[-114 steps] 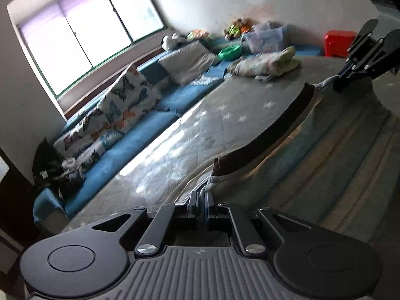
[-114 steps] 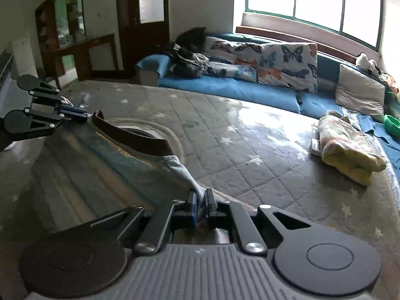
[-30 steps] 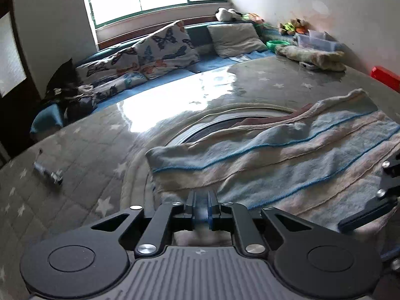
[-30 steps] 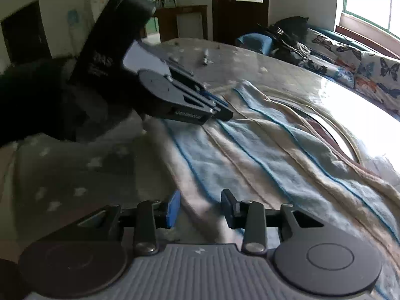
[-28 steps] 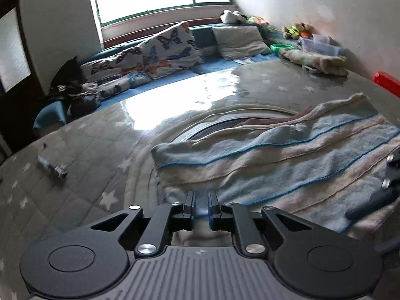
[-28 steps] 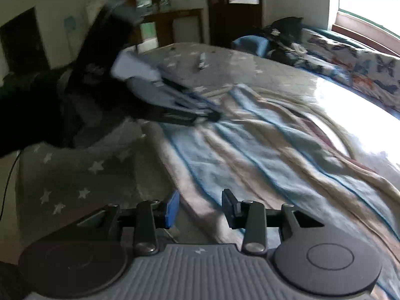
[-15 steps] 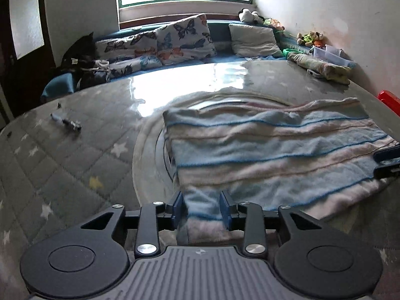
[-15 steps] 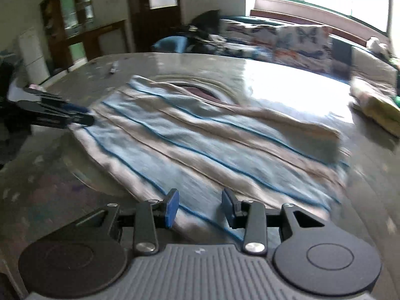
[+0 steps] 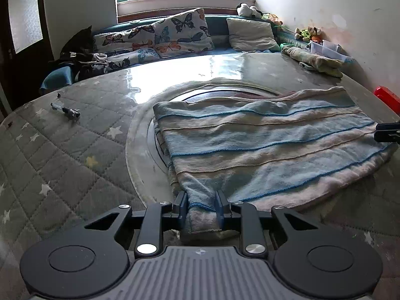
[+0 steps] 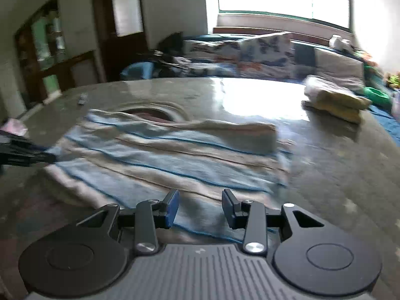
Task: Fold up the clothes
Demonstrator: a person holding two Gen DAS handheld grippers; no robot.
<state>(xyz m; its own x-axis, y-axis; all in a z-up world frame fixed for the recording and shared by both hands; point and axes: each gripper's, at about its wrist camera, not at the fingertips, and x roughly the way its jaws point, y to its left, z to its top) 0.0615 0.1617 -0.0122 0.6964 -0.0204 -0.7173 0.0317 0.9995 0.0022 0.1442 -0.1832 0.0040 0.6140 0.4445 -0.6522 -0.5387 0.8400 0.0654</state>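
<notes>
A blue-and-cream striped garment (image 9: 262,145) lies folded flat on the grey star-quilted surface (image 9: 75,150); it also shows in the right wrist view (image 10: 162,157). My left gripper (image 9: 201,205) is open, its jaws either side of the garment's near corner, which lies loose between them. My right gripper (image 10: 200,206) is open and empty just above the garment's near edge. The right gripper's tip shows at the right edge of the left wrist view (image 9: 387,132); the left gripper's tip shows at the left edge of the right wrist view (image 10: 27,156).
A small dark tool (image 9: 65,111) lies on the quilt at the left. A folded yellow-green cloth (image 9: 315,61) sits at the far right. Butterfly cushions (image 9: 180,33) line the blue bench under the window. A red box (image 9: 387,97) is at the right edge.
Both grippers have let go of the garment, which now lies flat. The left jaws opened; the right gripper swung to face the window, its view blurred.
</notes>
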